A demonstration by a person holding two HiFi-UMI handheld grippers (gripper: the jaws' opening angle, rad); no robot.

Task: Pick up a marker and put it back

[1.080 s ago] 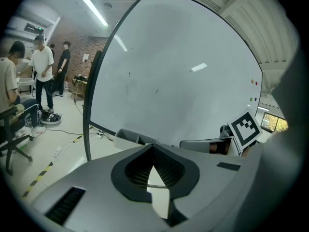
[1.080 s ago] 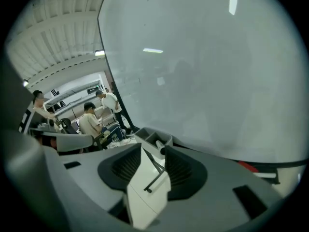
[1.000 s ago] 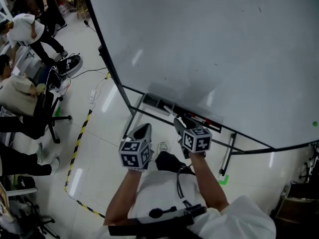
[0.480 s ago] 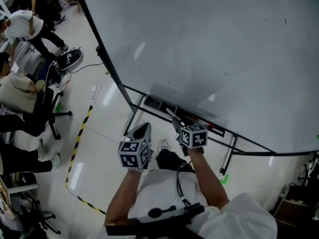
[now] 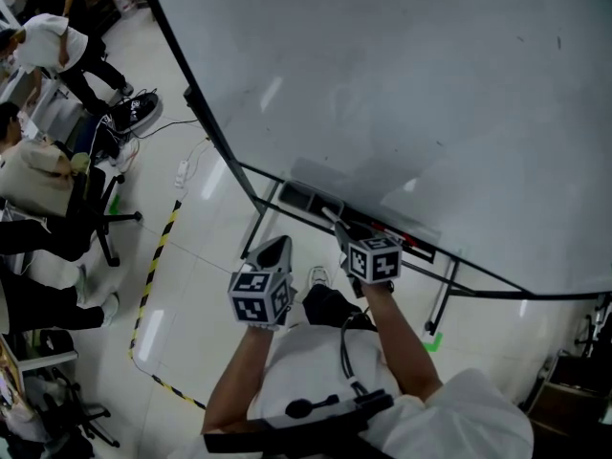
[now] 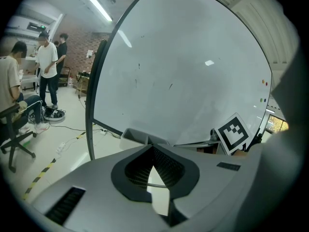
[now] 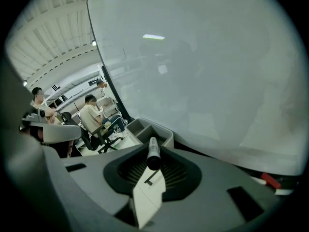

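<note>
While reaching at the tray (image 5: 304,197) under the board (image 5: 402,84), just closing right claw (image 5: 339,235) onto a marker (image 7: 153,152), now pinched. Holding left claw (image 5: 273,251) shut, empty, beside it.

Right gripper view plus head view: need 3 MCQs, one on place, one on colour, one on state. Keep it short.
1. Where is the marker?
A. on a chair
B. between the right gripper's jaws
C. on the floor

2. What colours is the floor tape?
A. red and white
B. blue
C. yellow and black

3. How is the left gripper?
A. shut, empty
B. shut on a marker
C. wide open

Answers:
1 B: the right gripper view shows the marker standing between the jaws, which have just been closing on it.
2 C: the head view shows yellow-black stripes running across the pale floor.
3 A: in the left gripper view the jaw tips meet with nothing between them.
</note>
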